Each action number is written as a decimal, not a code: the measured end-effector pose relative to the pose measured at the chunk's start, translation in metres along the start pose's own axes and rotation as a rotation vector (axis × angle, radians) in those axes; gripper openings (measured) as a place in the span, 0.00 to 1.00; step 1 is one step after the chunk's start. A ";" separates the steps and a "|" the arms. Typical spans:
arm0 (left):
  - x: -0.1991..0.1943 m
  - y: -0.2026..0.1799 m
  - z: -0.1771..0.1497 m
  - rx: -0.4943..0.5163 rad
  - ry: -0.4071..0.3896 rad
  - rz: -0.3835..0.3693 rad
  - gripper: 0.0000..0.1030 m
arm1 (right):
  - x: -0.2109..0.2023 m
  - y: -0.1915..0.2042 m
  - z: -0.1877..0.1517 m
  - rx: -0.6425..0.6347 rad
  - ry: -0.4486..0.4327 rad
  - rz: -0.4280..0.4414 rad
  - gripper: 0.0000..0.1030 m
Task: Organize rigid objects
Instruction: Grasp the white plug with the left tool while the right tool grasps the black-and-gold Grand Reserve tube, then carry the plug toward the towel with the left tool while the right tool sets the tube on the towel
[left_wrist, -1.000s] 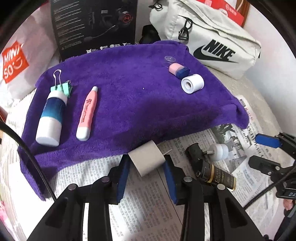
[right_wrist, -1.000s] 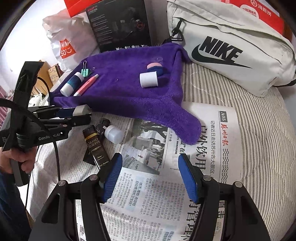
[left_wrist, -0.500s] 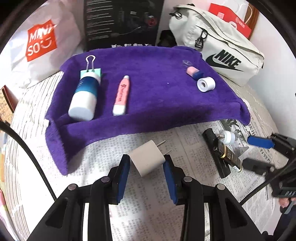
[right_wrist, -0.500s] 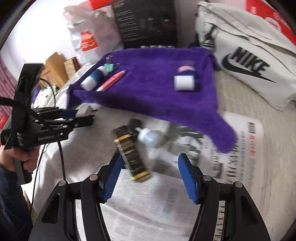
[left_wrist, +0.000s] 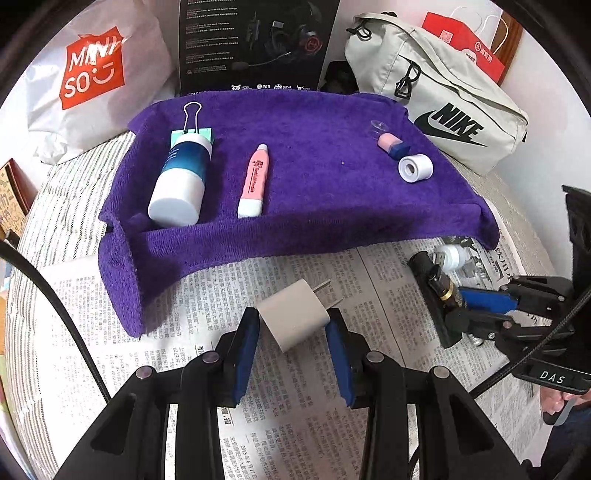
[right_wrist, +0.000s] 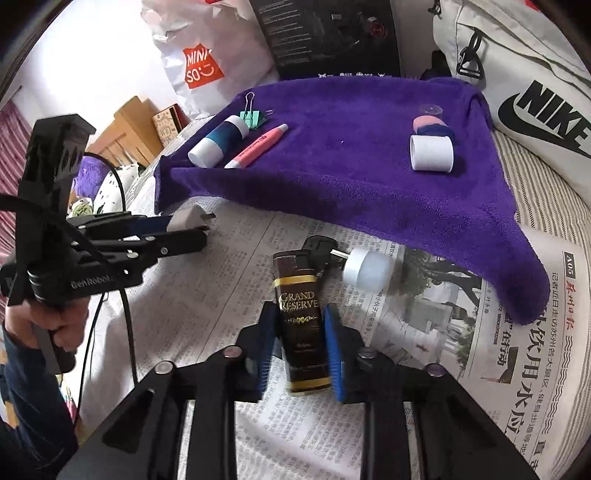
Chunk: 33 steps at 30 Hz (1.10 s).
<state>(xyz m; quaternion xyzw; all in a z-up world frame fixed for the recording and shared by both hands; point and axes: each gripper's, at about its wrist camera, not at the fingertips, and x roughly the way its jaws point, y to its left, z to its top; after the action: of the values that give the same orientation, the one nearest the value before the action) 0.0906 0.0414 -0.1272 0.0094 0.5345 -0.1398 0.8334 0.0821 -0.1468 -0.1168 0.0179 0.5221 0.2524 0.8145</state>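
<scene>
Rigid objects lie split between a plush purple towel (left_wrist: 314, 192) and the printed newspaper (left_wrist: 207, 306) spread over a striped, ribbed bed cover. The left gripper (left_wrist: 293, 332) is clamped on a white plug adapter (left_wrist: 293, 317), a smooth rounded block with two thin metal prongs pointing toward the towel; its blue pads press both flat sides and hold it over the newspaper. The right gripper (right_wrist: 301, 347) has closed its blue pads on a dark brown lighter (right_wrist: 301, 325), a glossy flat-sided oblong with gold bands and "GRAND RESERVE" lettering, its black head lying on the newspaper just in front of the towel's drooping edge. Touching that head is a small frosted white cap (right_wrist: 367, 273), cylindrical and matte. On the towel's left side a cylindrical bottle (left_wrist: 181, 181), teal above and white below, lies on its side against a mint-green binder clip (left_wrist: 192, 129) with wire loops, and beside it rests a slim pink tube (left_wrist: 255, 182) with a white end. On the towel's right side sit a short white hollow roll (left_wrist: 415, 168) and, touching it, a pink and navy eraser-like block (left_wrist: 393, 144). Behind the towel stand a crinkled white bag (left_wrist: 92, 77), a black printed box (left_wrist: 255, 44) and a grey fabric bag (left_wrist: 443, 96).
</scene>
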 end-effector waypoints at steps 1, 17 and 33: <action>0.000 0.001 0.000 -0.001 0.000 -0.001 0.34 | -0.001 0.002 -0.001 -0.013 0.003 -0.014 0.24; -0.003 0.005 0.000 -0.017 -0.008 -0.021 0.34 | -0.007 -0.004 -0.006 0.013 -0.004 -0.004 0.24; -0.026 0.006 0.010 -0.012 -0.044 -0.021 0.34 | -0.043 -0.024 0.006 0.030 -0.081 -0.057 0.24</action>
<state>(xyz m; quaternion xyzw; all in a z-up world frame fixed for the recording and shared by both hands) 0.0905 0.0514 -0.1006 -0.0044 0.5170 -0.1456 0.8435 0.0825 -0.1852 -0.0850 0.0257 0.4928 0.2204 0.8414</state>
